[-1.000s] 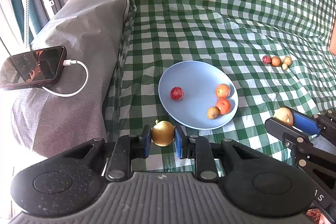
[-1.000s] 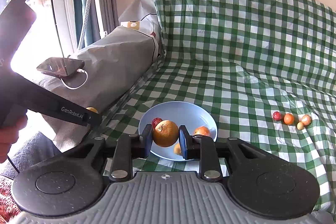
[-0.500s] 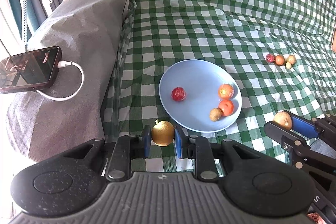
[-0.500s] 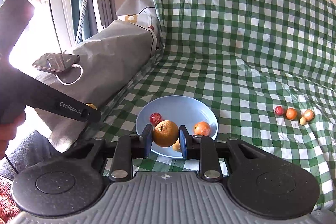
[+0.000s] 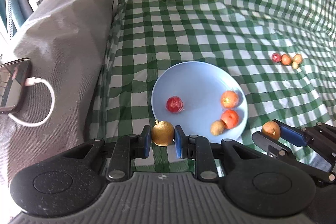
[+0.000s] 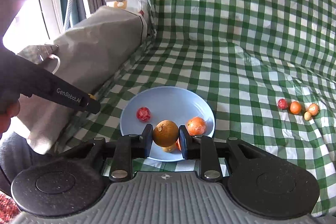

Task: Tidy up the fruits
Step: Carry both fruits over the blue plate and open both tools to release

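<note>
A light blue plate (image 5: 195, 77) (image 6: 168, 96) lies on the green checked cloth. On it rest a red fruit (image 5: 174, 104) (image 6: 143, 114), two orange fruits (image 5: 229, 99) (image 5: 230, 119) and a small brown one (image 5: 217, 127). My left gripper (image 5: 162, 138) is shut on a golden-brown round fruit (image 5: 162, 135), just off the plate's near left rim. My right gripper (image 6: 165, 136) is shut on a brown-orange round fruit (image 6: 166, 133) above the plate's near part. That right gripper (image 5: 273, 134) also shows at the right of the left wrist view.
Several small fruits (image 5: 286, 59) (image 6: 298, 107) lie in a cluster on the cloth to the right. A grey covered bolster (image 5: 58, 45) runs along the left, with a phone (image 5: 10, 85) and its white cable on top. A hand (image 6: 8, 112) holds the left gripper's handle.
Both grippers have come down and forward toward the plate with their fruits still held; the plate looks larger and nearer in both views.
</note>
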Tool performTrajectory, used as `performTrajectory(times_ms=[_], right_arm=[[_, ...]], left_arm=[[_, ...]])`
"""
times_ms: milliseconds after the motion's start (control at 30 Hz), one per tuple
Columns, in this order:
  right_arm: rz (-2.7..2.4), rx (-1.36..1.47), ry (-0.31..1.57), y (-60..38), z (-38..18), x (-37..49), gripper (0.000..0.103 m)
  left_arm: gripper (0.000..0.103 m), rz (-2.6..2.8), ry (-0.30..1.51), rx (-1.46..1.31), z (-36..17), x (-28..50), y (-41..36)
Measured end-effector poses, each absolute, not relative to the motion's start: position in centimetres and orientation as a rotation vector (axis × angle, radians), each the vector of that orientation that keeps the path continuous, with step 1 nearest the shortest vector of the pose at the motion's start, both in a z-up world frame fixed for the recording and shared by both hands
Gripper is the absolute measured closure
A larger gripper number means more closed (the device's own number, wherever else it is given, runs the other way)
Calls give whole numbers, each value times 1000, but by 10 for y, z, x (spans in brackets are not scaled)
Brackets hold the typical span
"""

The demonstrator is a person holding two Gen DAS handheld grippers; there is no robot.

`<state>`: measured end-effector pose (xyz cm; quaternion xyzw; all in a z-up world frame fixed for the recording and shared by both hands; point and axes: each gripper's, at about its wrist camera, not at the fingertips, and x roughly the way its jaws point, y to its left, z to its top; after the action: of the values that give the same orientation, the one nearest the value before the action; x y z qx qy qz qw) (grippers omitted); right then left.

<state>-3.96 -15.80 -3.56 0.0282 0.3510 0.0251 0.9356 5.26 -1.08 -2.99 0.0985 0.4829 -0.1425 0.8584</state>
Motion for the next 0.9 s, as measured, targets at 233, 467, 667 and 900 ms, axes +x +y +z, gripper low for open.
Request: performTrajectory(times_ms=[233,467,667,900], right_arm=[[41,52,777,-166,-60,-12,75],[43,52,814,-168,-79,15,75],[62,33,834,-168,-92,34,75],[65,44,859,-174,-94,51,49]], left_arm=[[77,-303,1045,219,-52,80,-28],[77,-302,1065,239,-70,102,-41],[77,-285,1084,268,-89,119,-52],[0,-286,1019,252,-71,114,-47]])
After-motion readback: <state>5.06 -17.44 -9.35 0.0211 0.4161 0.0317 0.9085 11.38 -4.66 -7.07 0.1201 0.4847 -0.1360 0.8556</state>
